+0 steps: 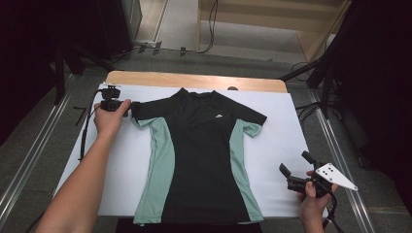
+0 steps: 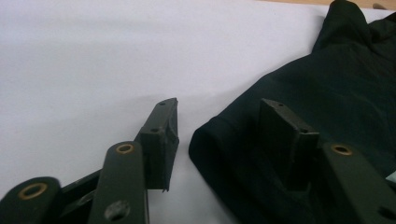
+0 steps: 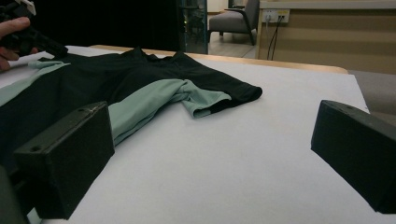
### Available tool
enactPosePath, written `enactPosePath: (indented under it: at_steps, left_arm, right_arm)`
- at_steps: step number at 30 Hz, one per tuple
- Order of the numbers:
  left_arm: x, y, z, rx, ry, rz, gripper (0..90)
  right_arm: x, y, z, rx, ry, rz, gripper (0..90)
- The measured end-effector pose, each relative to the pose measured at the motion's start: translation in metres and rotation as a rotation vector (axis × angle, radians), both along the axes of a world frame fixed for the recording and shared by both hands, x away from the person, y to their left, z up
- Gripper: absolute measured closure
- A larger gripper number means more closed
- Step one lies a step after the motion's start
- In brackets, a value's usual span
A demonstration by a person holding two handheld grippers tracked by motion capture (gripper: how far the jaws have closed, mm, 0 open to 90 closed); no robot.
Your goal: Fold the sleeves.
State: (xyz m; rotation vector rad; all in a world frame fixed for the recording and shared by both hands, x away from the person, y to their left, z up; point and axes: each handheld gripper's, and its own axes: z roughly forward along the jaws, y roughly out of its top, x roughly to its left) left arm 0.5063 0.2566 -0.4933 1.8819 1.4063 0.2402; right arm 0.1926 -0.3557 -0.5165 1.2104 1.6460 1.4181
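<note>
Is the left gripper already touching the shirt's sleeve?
Touching. In the left gripper view one jaw of the left gripper rests on the black sleeve, the other stands clear on the white sheet; the jaws aren't clamped.

T-shirt spread flat at the centre of the white sheet on the table, collar toward the far edge, hem at the near edge. Left gripper positioned at the tip of the shirt's left sleeve, one jaw beside the cuff on the sheet, the other over the fabric. Right gripper located near the sheet's near right corner, well apart from the shirt.
</note>
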Motion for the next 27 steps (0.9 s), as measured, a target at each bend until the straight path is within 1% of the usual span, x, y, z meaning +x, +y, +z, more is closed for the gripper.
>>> enactPosePath:
  at_steps: [2,5,8,10,11,16,18,20,22,27]
  left_arm:
    - [0.0,-0.002,0.0,0.016,0.005,0.008,53.6]
    - [0.0,-0.003,0.0,0.022,0.016,0.034,65.8]
    - [-0.001,-0.003,0.0,0.043,0.017,0.02,78.7]
    - [-0.001,-0.002,0.001,0.043,0.014,0.014,84.7]
    - [-0.002,-0.002,0.001,0.039,0.013,0.01,86.2]
    - [-0.004,-0.005,0.006,0.038,-0.014,-0.012,87.6]
    - [-0.004,-0.006,0.007,0.036,-0.016,-0.008,87.8]
    - [-0.005,-0.005,0.009,0.022,-0.018,-0.006,87.8]
    - [-0.006,-0.004,0.01,0.022,-0.021,-0.007,88.0]
    - [-0.008,-0.005,0.018,-0.012,-0.041,-0.006,88.0]
  right_arm:
    - [0.0,0.0,0.0,-0.002,-0.001,0.0,0.0]
    - [0.0,0.0,0.0,-0.001,0.0,0.0,0.0]
    - [0.0,0.0,0.0,-0.002,0.001,-0.001,0.0]
    - [0.0,0.0,0.0,-0.003,0.001,-0.001,0.0]
    - [0.0,0.0,0.0,-0.002,0.0,-0.001,0.0]
    - [0.0,0.0,0.0,-0.005,0.002,-0.002,0.0]
    - [0.0,0.0,0.0,-0.004,0.0,-0.002,0.0]
    - [0.0,0.0,0.0,-0.002,0.001,-0.002,0.0]
    - [0.0,0.0,0.0,-0.006,0.001,-0.005,0.0]
    - [0.001,0.0,0.0,-0.002,0.001,-0.004,0.0]
